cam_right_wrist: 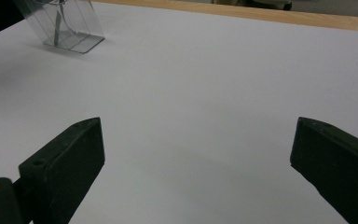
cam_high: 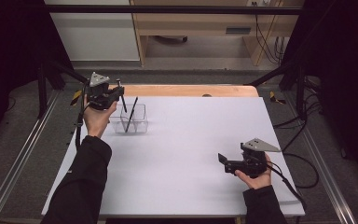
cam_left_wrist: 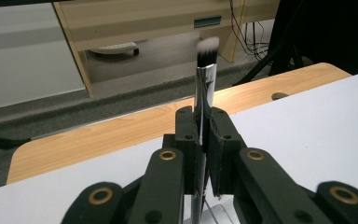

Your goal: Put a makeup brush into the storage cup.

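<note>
High view: your left gripper [cam_high: 114, 94] hangs over the clear holder [cam_high: 131, 119] near the table's [cam_high: 191, 154] far left corner; come down crooked and the makeup brush [cam_high: 120, 91] could catch its rim and tip it.

Left gripper view: the jaws pinch the brush's handle, bristles up.

Right gripper view: your right gripper [cam_right_wrist: 196, 158] stands spread, holding nothing.

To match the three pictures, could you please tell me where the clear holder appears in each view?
High view: holder left of centre, below the left tool.
Left gripper view: a sliver of holder at the bottom edge, under the shut jaws.
Right gripper view: holder at top left.
Shared landmark: the white board.
</note>
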